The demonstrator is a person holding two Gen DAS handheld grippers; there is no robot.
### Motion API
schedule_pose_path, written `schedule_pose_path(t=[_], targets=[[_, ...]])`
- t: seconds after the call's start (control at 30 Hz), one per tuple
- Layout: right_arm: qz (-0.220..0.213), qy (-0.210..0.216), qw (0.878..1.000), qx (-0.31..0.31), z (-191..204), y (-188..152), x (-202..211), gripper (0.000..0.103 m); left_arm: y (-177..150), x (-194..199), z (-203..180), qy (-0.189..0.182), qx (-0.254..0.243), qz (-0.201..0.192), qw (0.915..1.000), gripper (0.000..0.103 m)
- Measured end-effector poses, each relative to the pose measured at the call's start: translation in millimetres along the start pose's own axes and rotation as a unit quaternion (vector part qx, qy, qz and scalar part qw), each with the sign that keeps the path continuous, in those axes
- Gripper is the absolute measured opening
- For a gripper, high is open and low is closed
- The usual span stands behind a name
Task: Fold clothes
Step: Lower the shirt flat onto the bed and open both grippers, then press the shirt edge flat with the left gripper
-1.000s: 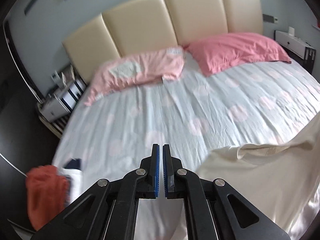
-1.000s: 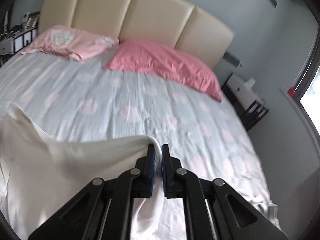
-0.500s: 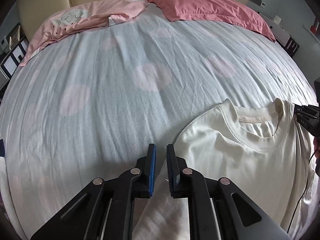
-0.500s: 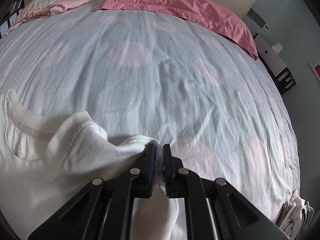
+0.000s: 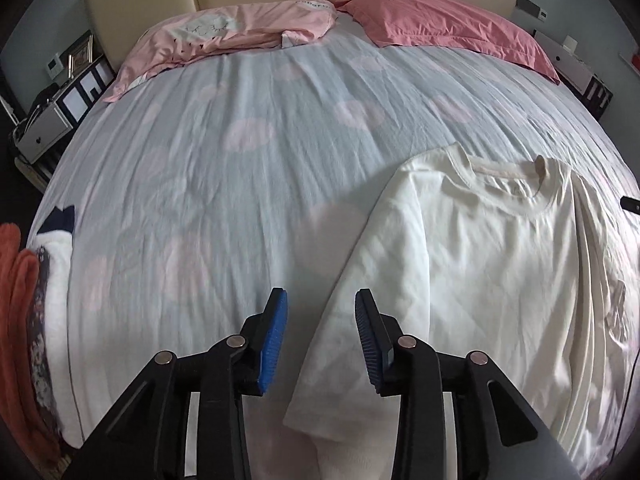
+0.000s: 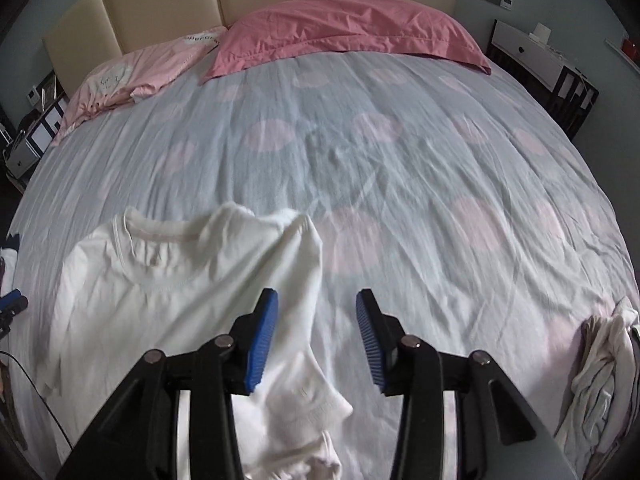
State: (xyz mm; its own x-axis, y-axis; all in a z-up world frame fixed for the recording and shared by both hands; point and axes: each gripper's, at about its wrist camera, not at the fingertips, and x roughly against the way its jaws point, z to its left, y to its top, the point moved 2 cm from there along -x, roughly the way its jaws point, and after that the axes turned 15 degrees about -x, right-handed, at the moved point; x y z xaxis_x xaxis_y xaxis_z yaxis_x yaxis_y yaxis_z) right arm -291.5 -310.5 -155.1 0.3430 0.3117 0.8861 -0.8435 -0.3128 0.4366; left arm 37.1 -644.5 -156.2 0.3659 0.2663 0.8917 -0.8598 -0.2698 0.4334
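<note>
Now both the left gripper (image 5: 320, 334) and right gripper (image 6: 316, 334) have spread their fingers wide, releasing the white T-shirt (image 5: 480, 264) flat on the bed (image 5: 240, 168).

Both tools, left (image 5: 320, 336) and right (image 6: 316, 336), now spread apart, cream T-shirt (image 5: 492, 264) released flat.

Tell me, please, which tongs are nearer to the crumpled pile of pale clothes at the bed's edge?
Right. The right tongs hang open over the white T-shirt's sleeve, with the crumpled pile just off to their right. The left tongs sit at the shirt's opposite side, farther away.

Both wrist views headboard-ward, sharing white T-shirt (image 5: 480, 248).
</note>
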Motion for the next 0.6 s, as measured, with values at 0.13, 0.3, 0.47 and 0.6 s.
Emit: schedule_pose_path(t=[0.13,0.3,0.47,0.6], targets=[[0.036,0.012,0.999,-0.02,-32,-38,-7,0.039,-34,2,19,-0.025,0.055,0.003,0.9982,0.042],[0.067,0.056,0.992,-0.087,-63,-63,-14,0.039,-59,-8,27,-0.072,0.134,-0.016,0.9883,0.056],[0.08,0.091,0.983,-0.137,-72,-57,-21,0.039,-67,-38,21,-0.089,0.158,0.013,0.9835,0.056],[0.092,0.098,0.978,-0.162,-74,-55,-36,0.039,-68,-43,19,-0.081,0.163,0.01,0.9832,0.028]])
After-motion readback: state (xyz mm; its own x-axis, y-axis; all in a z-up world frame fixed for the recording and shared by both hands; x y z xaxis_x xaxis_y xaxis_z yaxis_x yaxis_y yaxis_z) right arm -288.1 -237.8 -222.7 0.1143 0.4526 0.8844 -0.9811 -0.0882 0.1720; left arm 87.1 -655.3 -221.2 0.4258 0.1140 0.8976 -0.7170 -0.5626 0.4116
